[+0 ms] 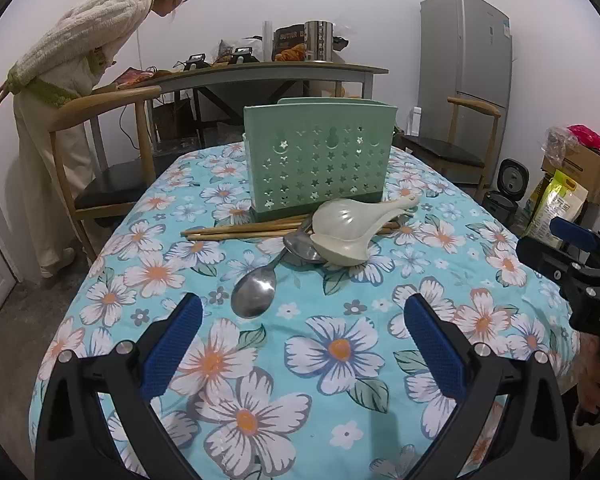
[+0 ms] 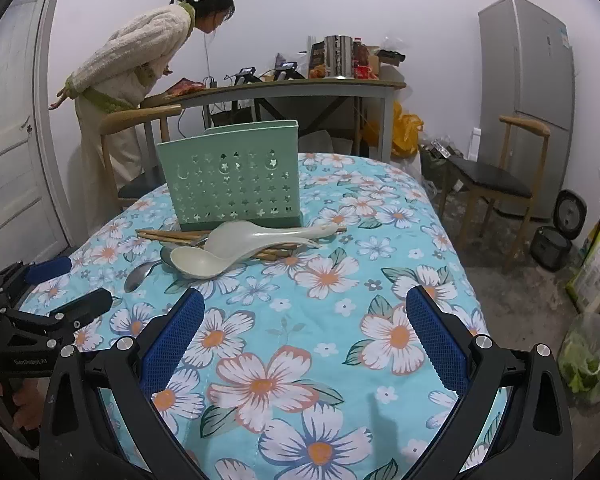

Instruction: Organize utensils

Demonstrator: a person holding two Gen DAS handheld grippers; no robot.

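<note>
Hovering over the floral tablecloth (image 1: 340, 360), left gripper (image 1: 303, 344) fingers spread wide, empty; steel spoon (image 1: 254, 290) just beyond its left finger; chopsticks (image 1: 236, 232) and white ladles (image 1: 342, 232) farther off, before the green holder (image 1: 320, 156); right gripper (image 2: 305, 340) also wide, empty.

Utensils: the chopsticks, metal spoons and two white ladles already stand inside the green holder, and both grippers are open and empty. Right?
Not quite. The chopsticks, metal spoons and white ladles lie piled on the floral tablecloth in front of the green holder, as the left wrist view shows. The left gripper and right gripper are indeed open and empty.
</note>
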